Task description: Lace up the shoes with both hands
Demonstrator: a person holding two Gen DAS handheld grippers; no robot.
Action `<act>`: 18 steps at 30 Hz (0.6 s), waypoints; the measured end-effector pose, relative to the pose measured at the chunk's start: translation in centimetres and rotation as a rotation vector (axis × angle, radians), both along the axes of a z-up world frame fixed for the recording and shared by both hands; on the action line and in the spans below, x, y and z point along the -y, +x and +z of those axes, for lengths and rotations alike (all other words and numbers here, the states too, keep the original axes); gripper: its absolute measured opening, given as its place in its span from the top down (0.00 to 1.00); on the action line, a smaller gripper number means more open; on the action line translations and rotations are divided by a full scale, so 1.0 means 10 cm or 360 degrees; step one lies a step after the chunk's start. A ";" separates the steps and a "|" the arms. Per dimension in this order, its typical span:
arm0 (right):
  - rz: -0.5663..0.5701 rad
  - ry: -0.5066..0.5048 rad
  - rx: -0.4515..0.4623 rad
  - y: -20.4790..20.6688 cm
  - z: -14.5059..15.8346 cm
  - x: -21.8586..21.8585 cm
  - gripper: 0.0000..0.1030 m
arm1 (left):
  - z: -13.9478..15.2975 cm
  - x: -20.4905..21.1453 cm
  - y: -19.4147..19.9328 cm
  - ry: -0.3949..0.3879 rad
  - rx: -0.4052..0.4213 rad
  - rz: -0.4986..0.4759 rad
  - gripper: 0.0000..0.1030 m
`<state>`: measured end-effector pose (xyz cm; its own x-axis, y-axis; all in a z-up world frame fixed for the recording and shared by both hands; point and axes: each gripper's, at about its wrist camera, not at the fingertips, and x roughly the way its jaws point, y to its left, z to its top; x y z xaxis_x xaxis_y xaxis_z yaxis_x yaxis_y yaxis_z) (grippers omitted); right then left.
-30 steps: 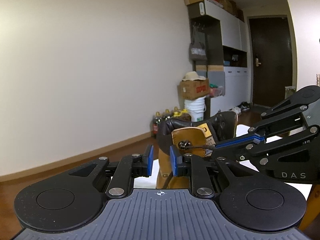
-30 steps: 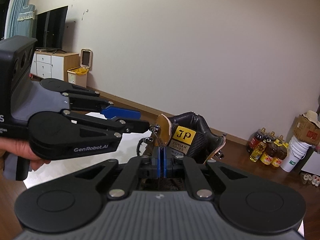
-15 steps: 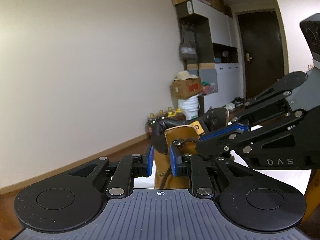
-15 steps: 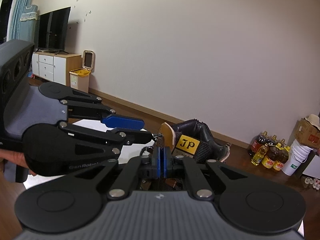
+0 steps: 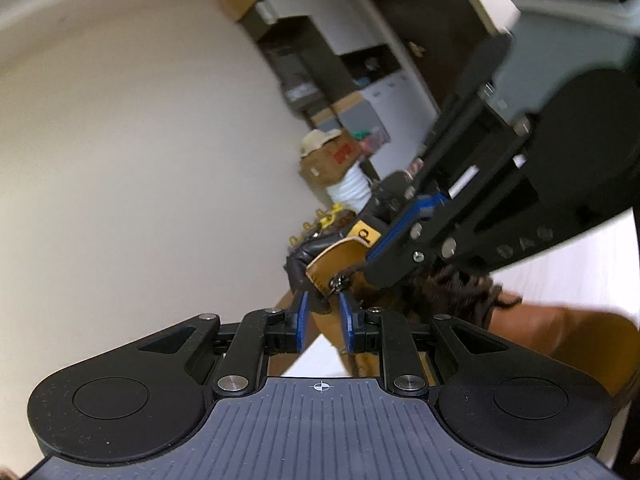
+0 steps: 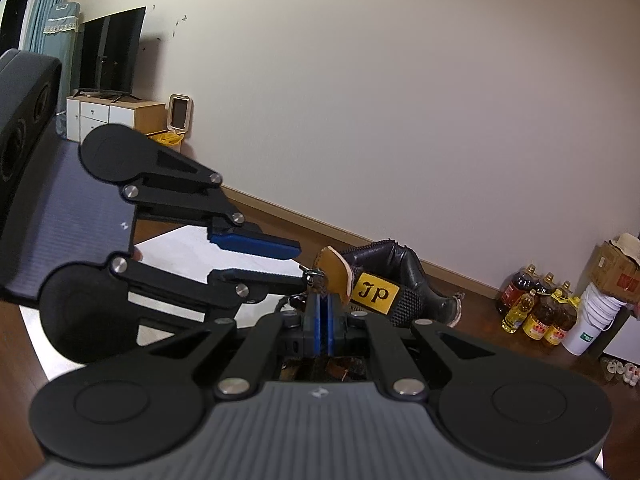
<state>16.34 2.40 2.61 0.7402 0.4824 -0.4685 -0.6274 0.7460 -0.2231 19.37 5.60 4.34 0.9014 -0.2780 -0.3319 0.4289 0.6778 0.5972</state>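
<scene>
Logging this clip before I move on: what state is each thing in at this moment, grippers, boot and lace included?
left gripper: open, pads either side of the lace hook, not pressing.
right gripper: shut; whether the lace is pinched is hidden.
boot: tan flap raised, top unlaced.
lace hook: dark lace runs from it toward the right gripper.
lace: taut-looking near the hook, loose heap farther back.
yellow label: facing the right camera.

Plain cream wall (image 6: 400, 100) w/ wood skirting, dark wood floor (image 6: 500, 344). TV (image 6: 110, 56) on white drawer unit (image 6: 104, 118) far left; oil bottles (image 6: 536, 312), white bucket (image 6: 592, 324), cardboard box (image 6: 616, 268) at right.
</scene>
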 end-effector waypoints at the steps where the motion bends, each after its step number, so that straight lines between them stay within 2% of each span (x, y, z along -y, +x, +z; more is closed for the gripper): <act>1: 0.0003 -0.0002 0.0001 0.00 0.00 -0.01 0.96 | -0.02 0.03 -0.01 0.0056 0.0011 -0.0022 0.80; 5: 0.0018 -0.0018 0.0006 0.01 0.01 -0.03 0.96 | -0.08 0.11 -0.04 0.0217 0.0046 -0.0076 0.83; 9: 0.0022 -0.0015 0.0004 0.02 0.01 -0.04 0.96 | -0.12 0.18 -0.05 0.0291 0.0030 -0.0138 0.96; 11: 0.0019 -0.0014 0.0006 0.02 0.01 -0.05 0.96 | -0.13 0.20 -0.05 0.0281 -0.0001 -0.0144 0.97; 14: 0.0018 -0.0005 0.0005 0.02 0.00 -0.04 0.96 | -0.13 0.16 -0.04 0.0190 -0.0048 -0.0096 0.98; 18: 0.0027 0.0020 0.0008 -0.05 -0.01 0.01 0.95 | -0.29 -0.01 -0.02 0.0113 -0.0120 0.0104 0.98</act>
<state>15.86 2.25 2.51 0.7342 0.5006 -0.4587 -0.6389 0.7380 -0.2172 19.14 5.66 1.45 0.8886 -0.1932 -0.4161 0.4308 0.6630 0.6123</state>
